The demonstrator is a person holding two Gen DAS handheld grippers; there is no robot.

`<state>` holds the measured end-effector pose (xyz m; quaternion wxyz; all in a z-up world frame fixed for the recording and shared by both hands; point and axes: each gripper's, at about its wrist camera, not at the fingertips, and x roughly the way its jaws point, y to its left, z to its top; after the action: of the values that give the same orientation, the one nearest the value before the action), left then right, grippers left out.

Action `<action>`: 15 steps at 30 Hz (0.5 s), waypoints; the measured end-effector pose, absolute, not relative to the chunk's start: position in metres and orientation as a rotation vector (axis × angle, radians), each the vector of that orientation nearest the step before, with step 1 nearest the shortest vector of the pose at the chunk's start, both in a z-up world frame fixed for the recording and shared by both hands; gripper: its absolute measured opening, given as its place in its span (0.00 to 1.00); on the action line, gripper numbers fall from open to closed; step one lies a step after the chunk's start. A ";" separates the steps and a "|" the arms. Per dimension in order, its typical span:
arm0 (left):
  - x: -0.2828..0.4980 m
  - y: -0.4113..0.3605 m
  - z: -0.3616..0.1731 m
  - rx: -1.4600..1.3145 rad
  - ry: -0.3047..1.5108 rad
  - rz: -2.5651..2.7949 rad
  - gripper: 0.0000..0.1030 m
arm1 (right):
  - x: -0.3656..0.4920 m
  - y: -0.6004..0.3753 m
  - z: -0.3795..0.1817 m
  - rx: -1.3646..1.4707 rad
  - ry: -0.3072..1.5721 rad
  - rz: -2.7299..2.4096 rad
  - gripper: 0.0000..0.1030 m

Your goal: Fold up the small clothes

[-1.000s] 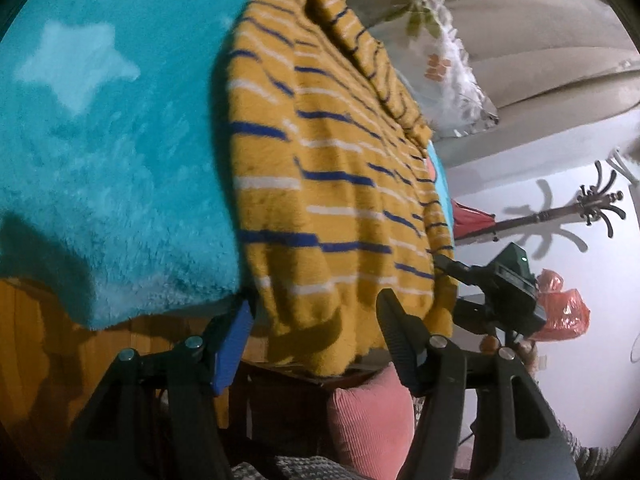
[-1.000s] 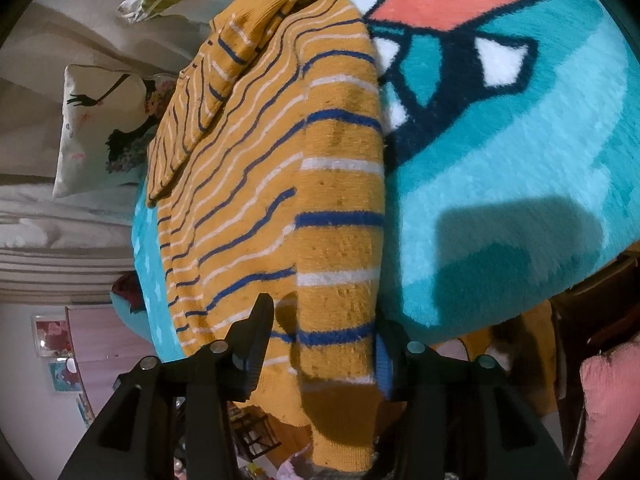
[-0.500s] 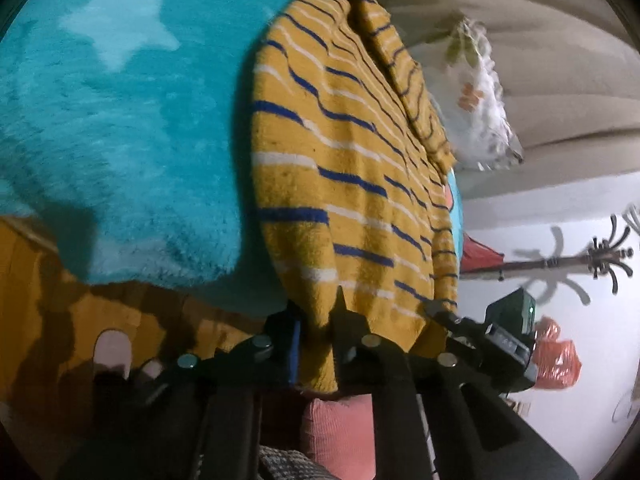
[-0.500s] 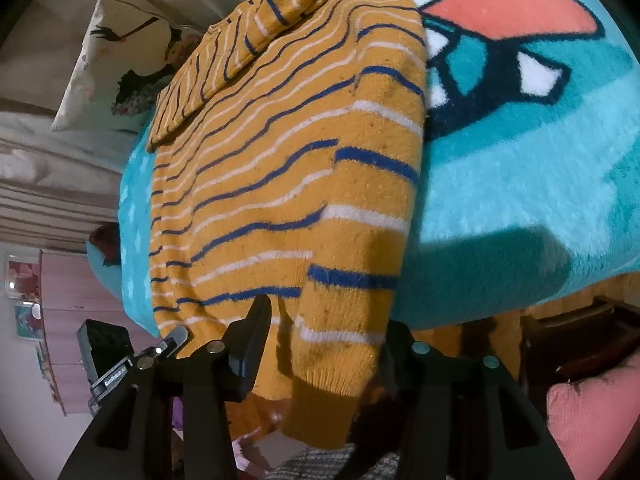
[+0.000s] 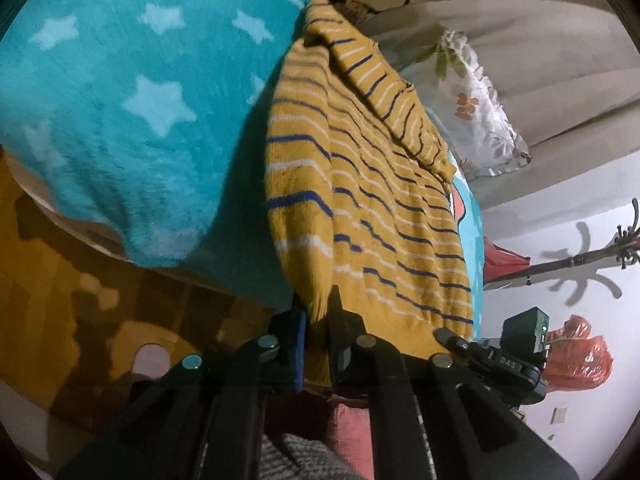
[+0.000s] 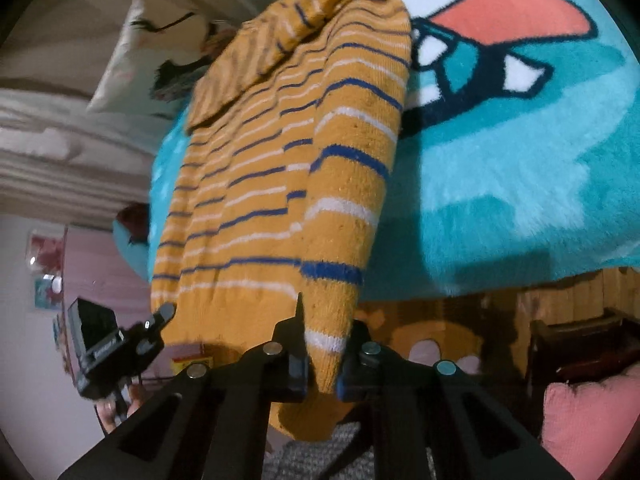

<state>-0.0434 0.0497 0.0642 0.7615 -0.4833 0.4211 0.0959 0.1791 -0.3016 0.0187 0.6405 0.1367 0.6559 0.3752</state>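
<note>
A small mustard-yellow sweater (image 5: pixel 372 200) with blue and white stripes lies on a teal fleece blanket (image 5: pixel 132 104), its hem hanging over the near edge. My left gripper (image 5: pixel 316 308) is shut on the hem's left corner. My right gripper (image 6: pixel 324 336) is shut on the hem's right corner, where the sweater (image 6: pixel 288 168) reaches it. The sweater's far end is bunched near the pillows. Each gripper shows in the other's view: the right one (image 5: pixel 452 338) and the left one (image 6: pixel 160 314).
Floral pillows (image 5: pixel 476 104) and a beige sofa back (image 5: pixel 540 20) lie beyond the sweater. The blanket carries a cartoon print (image 6: pixel 500 32). A pink cushion (image 6: pixel 592 412) and wooden furniture (image 6: pixel 560 332) sit below the edge. A coat stand (image 5: pixel 592 256) is on the right.
Both grippers have closed on the hem corners; the left closed first, the right after. The views have tilted back along the sweater, showing more of the blanket.
</note>
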 end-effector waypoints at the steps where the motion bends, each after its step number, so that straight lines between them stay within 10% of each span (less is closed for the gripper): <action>1: -0.047 0.049 0.069 -1.041 0.918 0.213 0.08 | 0.177 -0.306 0.022 0.317 1.494 0.866 0.09; 15: -0.040 0.049 0.079 -0.970 0.936 0.279 0.08 | 0.171 -0.318 0.034 0.328 1.470 0.920 0.09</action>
<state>-0.0401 0.0494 0.0786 0.7724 -0.4475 0.4319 0.1289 0.1709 -0.3185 0.0340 0.6352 0.1435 0.6434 0.4025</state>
